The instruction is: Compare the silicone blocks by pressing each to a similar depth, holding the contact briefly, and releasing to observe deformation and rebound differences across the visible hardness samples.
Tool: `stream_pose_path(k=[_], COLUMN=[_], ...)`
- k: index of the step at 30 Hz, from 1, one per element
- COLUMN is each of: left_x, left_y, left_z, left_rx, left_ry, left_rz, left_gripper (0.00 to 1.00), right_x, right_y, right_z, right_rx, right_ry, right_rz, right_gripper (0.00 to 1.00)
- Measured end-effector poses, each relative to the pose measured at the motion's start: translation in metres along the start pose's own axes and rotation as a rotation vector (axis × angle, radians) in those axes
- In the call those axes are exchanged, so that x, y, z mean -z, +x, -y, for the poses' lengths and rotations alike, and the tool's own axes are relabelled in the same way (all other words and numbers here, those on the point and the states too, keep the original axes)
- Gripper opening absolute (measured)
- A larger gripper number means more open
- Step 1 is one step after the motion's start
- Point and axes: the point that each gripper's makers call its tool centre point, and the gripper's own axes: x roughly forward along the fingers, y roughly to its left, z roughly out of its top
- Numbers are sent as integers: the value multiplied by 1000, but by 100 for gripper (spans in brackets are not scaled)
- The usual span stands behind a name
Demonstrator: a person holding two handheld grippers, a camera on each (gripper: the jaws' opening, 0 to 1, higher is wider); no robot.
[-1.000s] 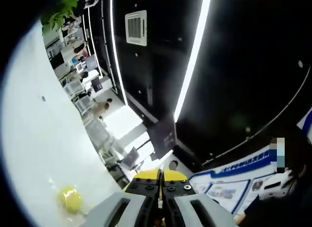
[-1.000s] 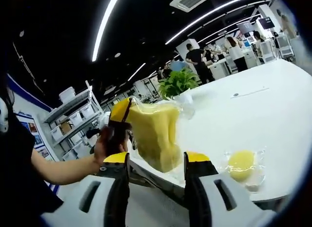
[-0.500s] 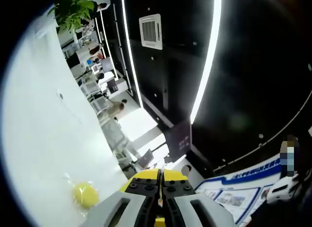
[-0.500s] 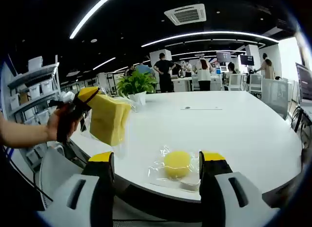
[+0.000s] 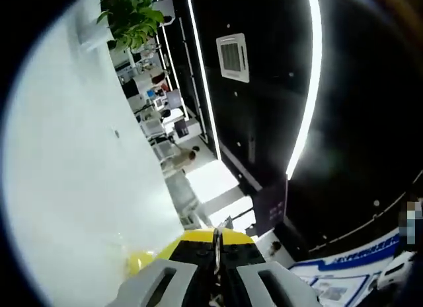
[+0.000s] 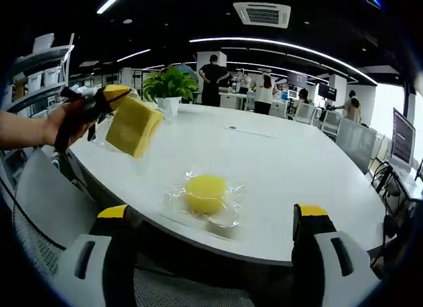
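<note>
A round yellow silicone block (image 6: 205,193) in a clear bag lies near the front edge of the white table (image 6: 291,168). My right gripper (image 6: 213,214) is open, its jaws wide apart on either side of the block and short of the table. At the left, a hand holds my left gripper (image 6: 99,103) shut on the bag of a squarish yellow block (image 6: 132,125), which hangs tilted above the table. In the left gripper view, the left gripper (image 5: 215,236) has its jaws together, with the round block (image 5: 139,261) partly showing beside them.
A potted plant (image 6: 168,86) stands at the table's far left, also seen as the plant (image 5: 132,16) in the left gripper view. A flat sheet (image 6: 250,131) lies mid-table. People stand at desks behind. Shelves (image 6: 39,63) rise at the left; a chair back (image 6: 46,201) is close below.
My right gripper's jaws have spread wider, and the round block now sits between them. The left gripper still holds the bagged squarish block, now further left in the right gripper view. Both views have shifted.
</note>
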Motion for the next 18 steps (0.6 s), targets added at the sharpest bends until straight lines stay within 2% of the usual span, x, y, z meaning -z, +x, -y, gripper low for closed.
stream_pose_path(k=[6, 8, 11, 14, 16, 18], left_x=[4, 5, 5, 9, 9, 10], left_y=[6, 7, 9, 8, 7, 6], left_z=[-28, -45, -64, -89, -102, -111], left_rx=[-74, -129, -169, -243, -286, -322], left_ry=[-38, -59, -88, -118, -126, -98], left_rz=[28, 35, 50, 47, 39, 32], left_gripper=[0, 0, 0, 0, 0, 0], right_x=[3, 5, 9, 16, 11, 11], right_y=[2, 3, 7, 10, 9, 9], right_z=[6, 7, 9, 9, 7, 7], right_rx=[27, 35, 56, 57, 40, 36], right_ry=[-26, -51, -78, -61, -39, -20], right_rz=[-6, -15, -23, -57, -29, -25], right_gripper=[96, 96, 96, 96, 96, 96])
